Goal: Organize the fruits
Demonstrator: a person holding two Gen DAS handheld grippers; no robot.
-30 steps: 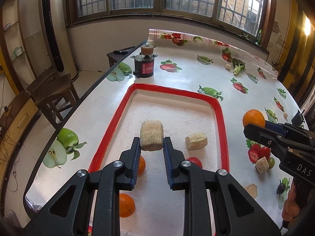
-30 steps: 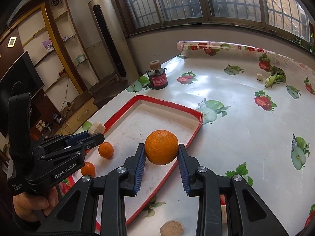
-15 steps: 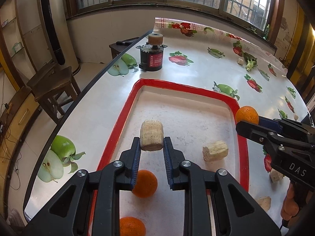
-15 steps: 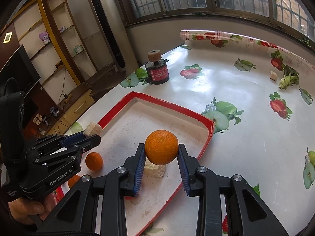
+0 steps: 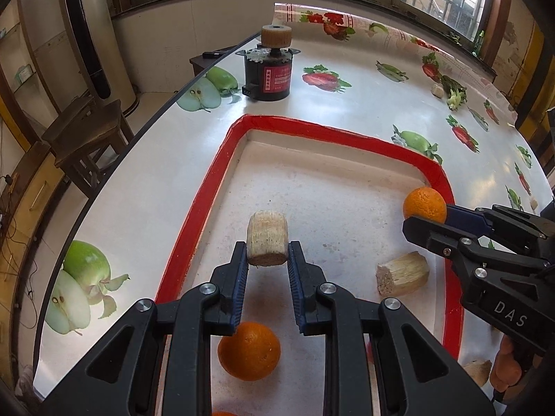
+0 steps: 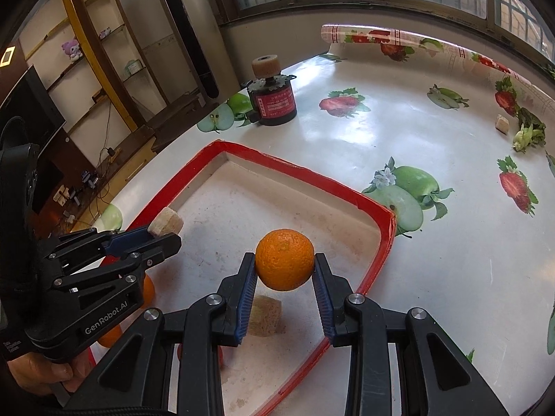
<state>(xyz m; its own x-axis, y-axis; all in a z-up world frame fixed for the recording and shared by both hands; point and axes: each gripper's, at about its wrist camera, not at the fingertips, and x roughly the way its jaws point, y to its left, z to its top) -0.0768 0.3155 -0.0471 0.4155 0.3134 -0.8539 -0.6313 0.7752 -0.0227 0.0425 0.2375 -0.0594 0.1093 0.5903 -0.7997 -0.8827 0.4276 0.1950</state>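
Observation:
My left gripper (image 5: 267, 254) is shut on a pale sugarcane chunk (image 5: 267, 237), held over the red-rimmed white tray (image 5: 222, 170). My right gripper (image 6: 284, 270) is shut on an orange (image 6: 284, 264) above the tray's (image 6: 378, 260) right side; the same orange (image 5: 424, 204) and right gripper (image 5: 428, 223) show at the right of the left wrist view. The left gripper (image 6: 164, 234) and its chunk (image 6: 165, 226) appear at the left of the right wrist view. On the tray floor lie another sugarcane chunk (image 5: 402, 273) and an orange (image 5: 249, 351).
A black motor (image 5: 269, 69) topped by a tan roller stands beyond the tray near the table's far left edge. A green vegetable scrap (image 6: 527, 135) and a small chunk (image 6: 501, 124) lie far right. A wooden stool (image 5: 86, 135) stands off the table's left edge.
Both grippers have moved forward and down over the tray, each keeping its load. The tray and the motor look closer and larger; the right gripper's orange has crossed from outside the rim to above the tray.

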